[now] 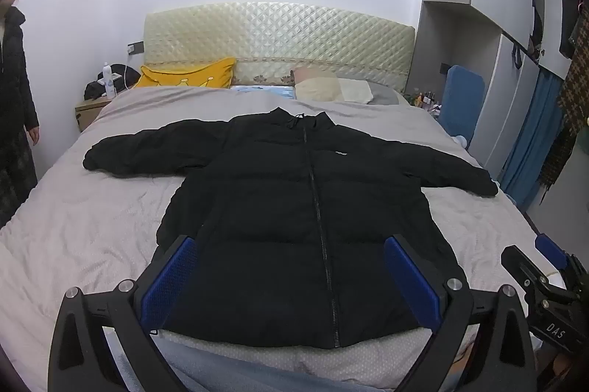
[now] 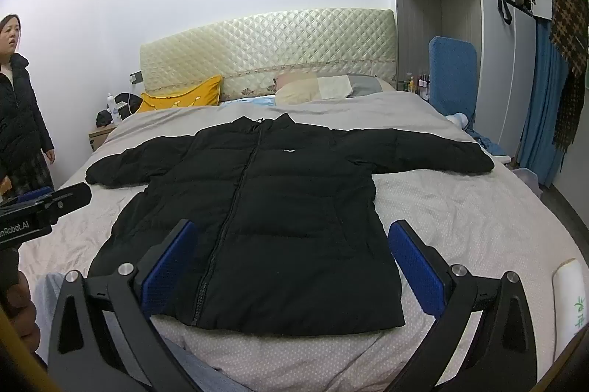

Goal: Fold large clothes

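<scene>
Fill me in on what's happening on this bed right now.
A person holds a two-finger gripper in each hand at the foot of the bed. A black puffer jacket lies face up, zipped, with both sleeves spread out to the sides. The left gripper and the right gripper both hover open above the hem and grip nothing. No fold has been made yet. A woman in a dark coat stands beside the bed, watching.
</scene>
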The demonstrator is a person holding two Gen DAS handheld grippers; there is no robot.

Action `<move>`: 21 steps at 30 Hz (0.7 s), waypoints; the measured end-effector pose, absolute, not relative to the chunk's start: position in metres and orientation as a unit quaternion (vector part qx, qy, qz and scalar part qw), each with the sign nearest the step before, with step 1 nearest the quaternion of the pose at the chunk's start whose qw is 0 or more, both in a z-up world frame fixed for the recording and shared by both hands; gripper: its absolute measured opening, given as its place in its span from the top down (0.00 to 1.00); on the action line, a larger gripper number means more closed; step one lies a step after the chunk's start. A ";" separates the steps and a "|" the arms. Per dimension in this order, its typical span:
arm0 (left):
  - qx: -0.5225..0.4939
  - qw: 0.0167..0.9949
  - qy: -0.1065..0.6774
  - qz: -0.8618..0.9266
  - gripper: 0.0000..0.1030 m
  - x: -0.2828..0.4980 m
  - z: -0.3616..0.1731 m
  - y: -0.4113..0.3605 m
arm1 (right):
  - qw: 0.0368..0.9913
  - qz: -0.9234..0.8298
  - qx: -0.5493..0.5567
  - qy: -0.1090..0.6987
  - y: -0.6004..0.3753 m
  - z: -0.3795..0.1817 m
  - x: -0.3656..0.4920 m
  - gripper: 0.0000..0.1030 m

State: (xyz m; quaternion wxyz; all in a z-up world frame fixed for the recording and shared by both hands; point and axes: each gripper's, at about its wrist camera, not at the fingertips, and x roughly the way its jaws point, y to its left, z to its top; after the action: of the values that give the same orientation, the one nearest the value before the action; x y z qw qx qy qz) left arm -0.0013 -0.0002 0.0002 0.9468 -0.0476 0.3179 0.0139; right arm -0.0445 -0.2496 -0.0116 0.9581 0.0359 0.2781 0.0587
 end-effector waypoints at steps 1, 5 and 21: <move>-0.051 0.944 0.324 0.012 0.01 0.000 0.000 0.000 | 0.956 0.059 0.038 0.284 -0.250 -0.012 -0.044 0.00; -0.050 0.945 0.322 0.010 0.01 -0.001 -0.001 0.002 | 0.956 0.059 0.039 0.285 -0.251 -0.011 -0.045 0.00; -0.046 0.946 0.320 0.011 0.01 -0.006 0.005 0.002 | 0.957 0.057 0.036 0.283 -0.250 -0.011 -0.044 0.00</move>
State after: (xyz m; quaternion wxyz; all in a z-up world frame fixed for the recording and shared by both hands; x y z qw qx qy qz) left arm -0.0057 0.0025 0.0051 0.9462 -0.0463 0.3199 0.0111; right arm -0.0444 -0.2503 -0.0113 0.9567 0.0361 0.2832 0.0566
